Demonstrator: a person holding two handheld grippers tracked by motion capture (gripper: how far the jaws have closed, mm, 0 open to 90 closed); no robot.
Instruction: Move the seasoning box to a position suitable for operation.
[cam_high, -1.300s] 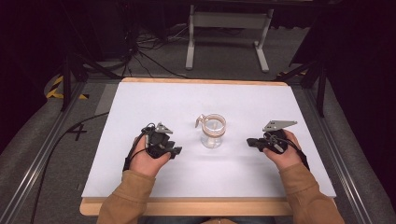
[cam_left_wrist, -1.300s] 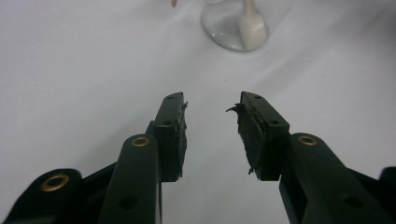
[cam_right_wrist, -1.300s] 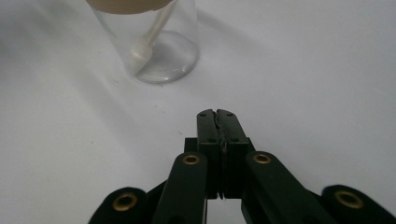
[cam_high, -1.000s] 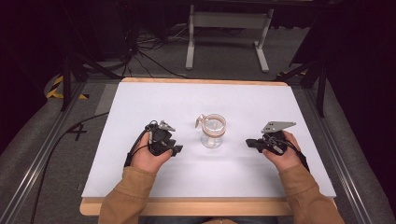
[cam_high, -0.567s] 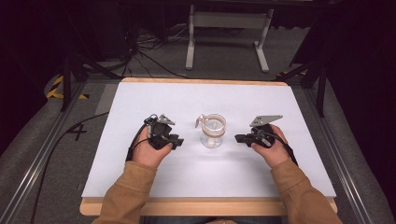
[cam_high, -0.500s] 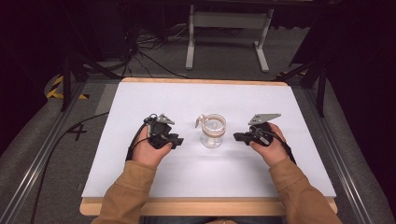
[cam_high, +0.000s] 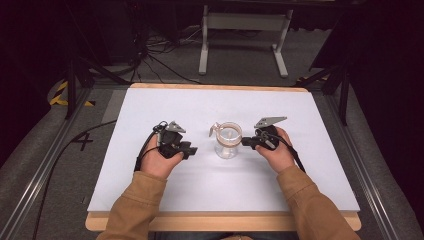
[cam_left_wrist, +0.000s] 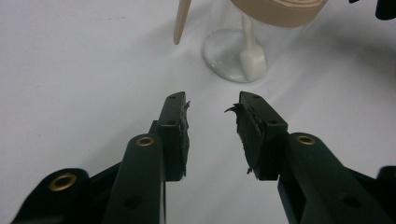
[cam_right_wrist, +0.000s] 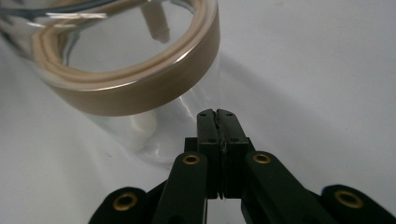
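Note:
A clear glass jar (cam_high: 227, 140) with a tan band around its rim stands at the middle of the white table (cam_high: 150, 105). A pale spoon-like stick (cam_left_wrist: 250, 51) stands inside it, and a tan tab (cam_left_wrist: 180, 21) hangs off its rim. My left gripper (cam_high: 189, 149) sits a short way left of the jar, jaws open and empty (cam_left_wrist: 211, 112). My right gripper (cam_high: 246, 141) is at the jar's right side, jaws shut with nothing between them, tips close against the glass (cam_right_wrist: 216, 115).
The wooden front edge (cam_high: 220, 222) of the table lies near the person's sleeves. Metal rails (cam_high: 45, 170) run along both sides. Beyond the far edge stand a grey frame (cam_high: 242, 35) and cables on the floor.
The right gripper has moved left across the table up to the jar's side. The left gripper has crept slightly towards the jar. The jar has stayed put.

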